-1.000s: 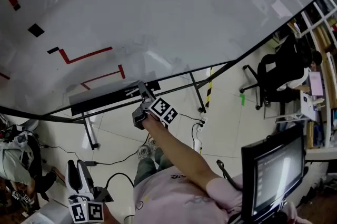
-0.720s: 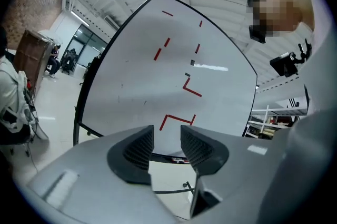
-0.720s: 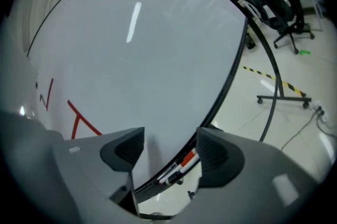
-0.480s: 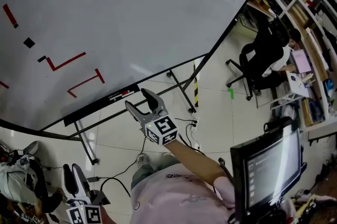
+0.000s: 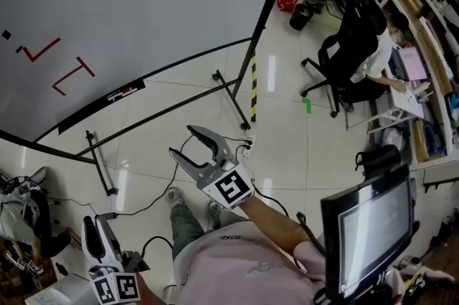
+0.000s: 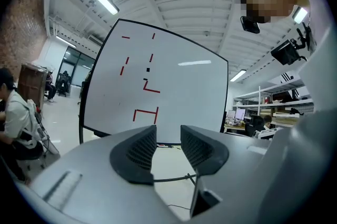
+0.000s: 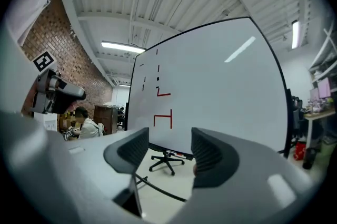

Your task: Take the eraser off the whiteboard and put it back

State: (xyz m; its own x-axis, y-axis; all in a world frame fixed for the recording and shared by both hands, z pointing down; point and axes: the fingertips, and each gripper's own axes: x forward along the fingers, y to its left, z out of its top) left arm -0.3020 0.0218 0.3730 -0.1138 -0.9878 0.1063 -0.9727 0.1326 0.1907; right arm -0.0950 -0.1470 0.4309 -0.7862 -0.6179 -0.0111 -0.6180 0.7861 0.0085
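The whiteboard (image 5: 143,2) with red line marks fills the upper left of the head view and stands ahead in the left gripper view (image 6: 174,86) and the right gripper view (image 7: 210,91). Its black tray (image 5: 93,112) carries small red-and-white items (image 5: 123,92); I cannot tell which is the eraser. My right gripper (image 5: 185,142) hangs over the floor, well clear of the tray. Its jaws are closing with nothing between them (image 7: 169,146). My left gripper (image 5: 97,232) sits low at the bottom left, its jaws slightly apart and empty (image 6: 168,138).
A person sits on an office chair (image 5: 351,59) at a desk to the right. A monitor (image 5: 373,232) stands at the lower right. The board's stand has a yellow-and-black striped leg (image 5: 252,92), and cables (image 5: 150,203) lie on the floor. Another person (image 6: 16,117) sits at the left.
My right gripper has left the tray, rolled over and drawn back toward me with its jaws apart. The whiteboard has slid toward the upper left of the head view.
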